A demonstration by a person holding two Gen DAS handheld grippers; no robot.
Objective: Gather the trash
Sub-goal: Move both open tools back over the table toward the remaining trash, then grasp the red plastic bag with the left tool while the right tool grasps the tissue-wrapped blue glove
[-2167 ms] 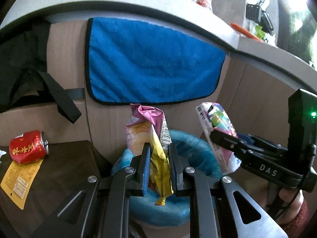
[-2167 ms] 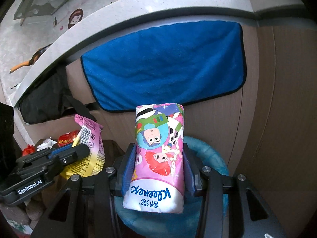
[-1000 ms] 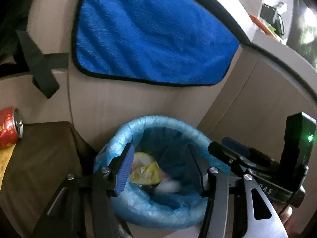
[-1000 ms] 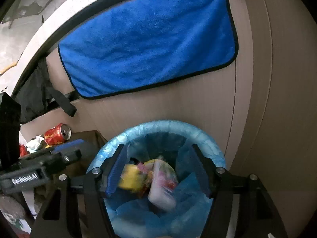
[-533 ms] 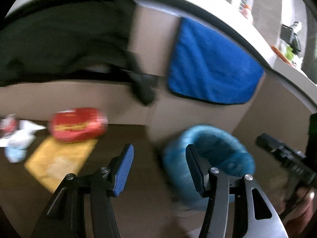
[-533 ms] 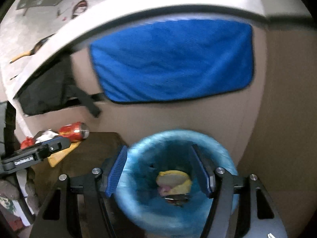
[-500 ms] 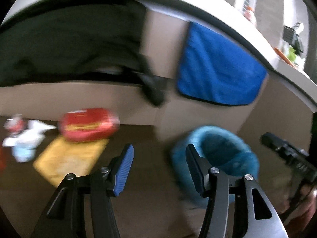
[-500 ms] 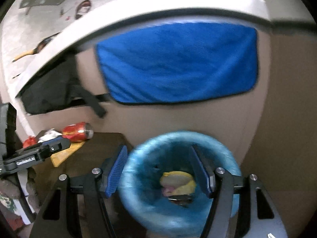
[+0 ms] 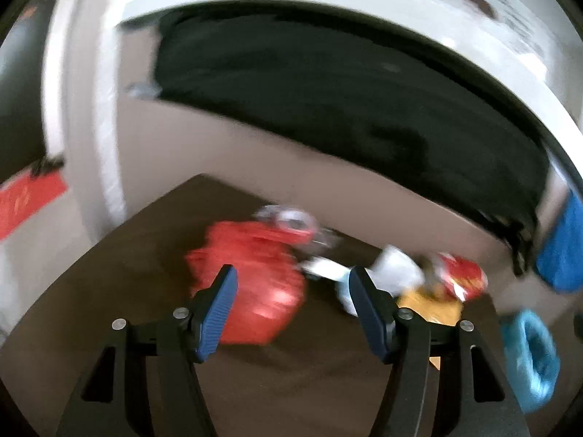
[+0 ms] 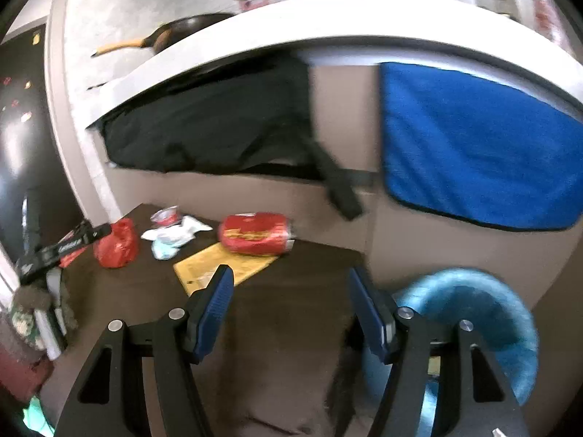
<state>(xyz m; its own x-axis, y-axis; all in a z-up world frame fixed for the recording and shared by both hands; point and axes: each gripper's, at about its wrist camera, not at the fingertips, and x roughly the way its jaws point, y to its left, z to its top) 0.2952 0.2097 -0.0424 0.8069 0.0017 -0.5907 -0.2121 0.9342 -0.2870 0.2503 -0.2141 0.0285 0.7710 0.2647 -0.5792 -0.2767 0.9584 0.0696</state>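
Both views motion-blurred. Left gripper [image 9: 291, 309] jaws spread, empty, over dark table [image 9: 109, 273]; red crumpled bag [image 9: 251, 284] just ahead, smeared. Right gripper [image 10: 289, 309] jaws spread, empty. Red can [image 10: 257, 233] lies on yellow wrapper [image 10: 218, 266], print unreadable. White tissue [image 10: 175, 233] far left. Blue-lined bin [image 10: 473, 313] near right, partly cut off.

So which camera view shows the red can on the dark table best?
The right wrist view. There the red can lies on its side, whole and fairly sharp, partly on a yellow wrapper. In the left wrist view it is small, blurred, near the right edge and partly hidden behind white trash.
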